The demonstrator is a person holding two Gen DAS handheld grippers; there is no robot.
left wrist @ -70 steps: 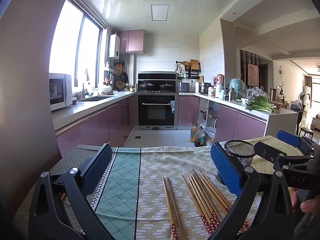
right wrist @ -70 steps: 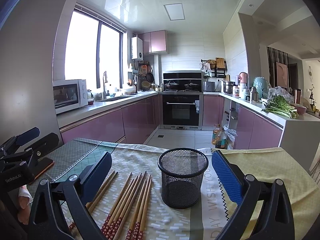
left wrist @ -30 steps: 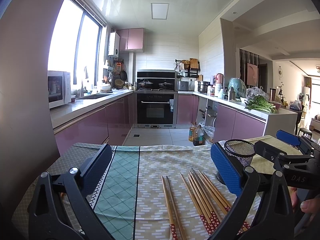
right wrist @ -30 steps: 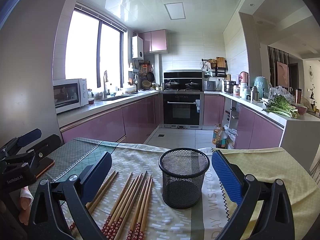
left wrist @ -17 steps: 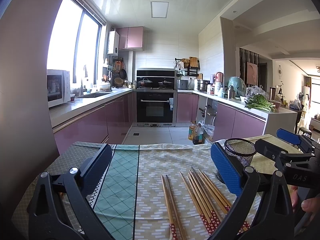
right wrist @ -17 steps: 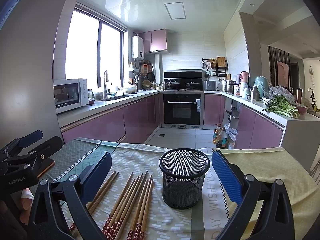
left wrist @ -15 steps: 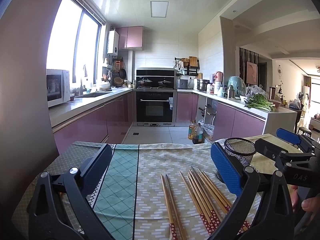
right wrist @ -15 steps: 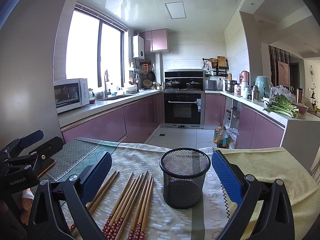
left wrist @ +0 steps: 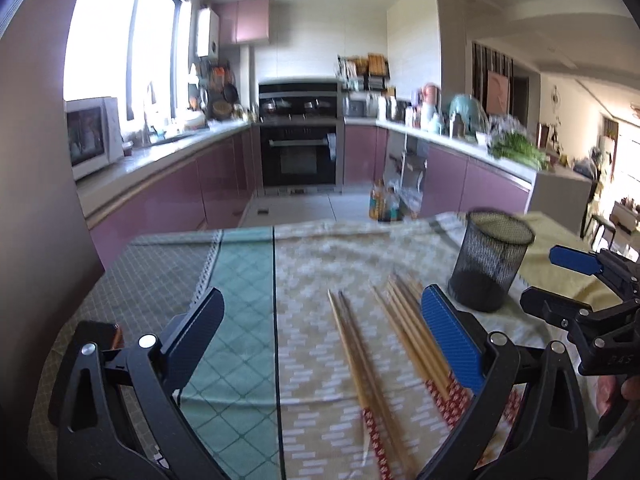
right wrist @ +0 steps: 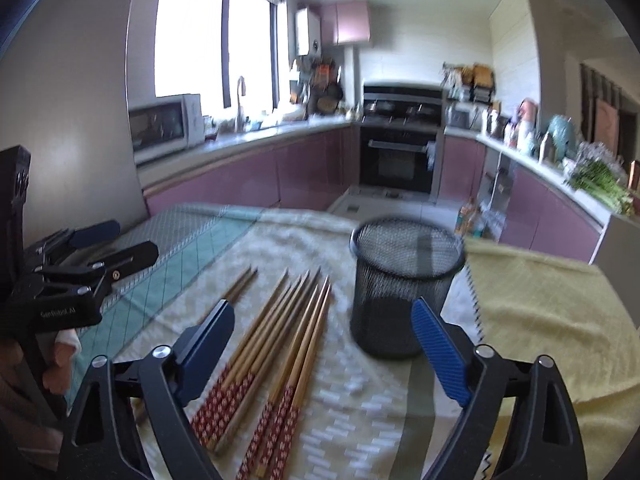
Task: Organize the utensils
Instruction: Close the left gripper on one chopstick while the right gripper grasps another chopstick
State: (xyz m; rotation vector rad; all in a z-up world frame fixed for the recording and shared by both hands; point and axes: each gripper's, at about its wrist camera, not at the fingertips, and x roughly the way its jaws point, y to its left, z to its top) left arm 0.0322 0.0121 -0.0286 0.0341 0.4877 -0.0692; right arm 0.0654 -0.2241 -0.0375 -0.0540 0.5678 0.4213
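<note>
The right gripper point(right wrist: 324, 344) hangs above the table with its jaws wide but closing, holding nothing; the red-ended chopsticks point(right wrist: 280, 356) lie on the cloth below and between them, untouched. The left gripper point(left wrist: 324, 332) is spread wide and empty too, over a separate pair of chopsticks point(left wrist: 360, 364) lying to the left of the main bundle.

The mesh cup point(right wrist: 404, 292) stands upright just to the right of the bundle, seemingly empty, so I judge the sorting not yet begun.

The risks: the sticks lie packed side by side, so a closing grip may catch several or roll them apart. The cup looks light, and the right gripper's blue pad is near its wall, so a sideways nudge could tip it. The two grippers work close together and could collide.

The right view shows the whole bundle fanned beside the cup and the person's hand point(right wrist: 60, 352) on the left tool. The left view shows the separate pair more clearly, plus a dark object point(left wrist: 100, 334) at the table's left edge, too hidden to name.
</note>
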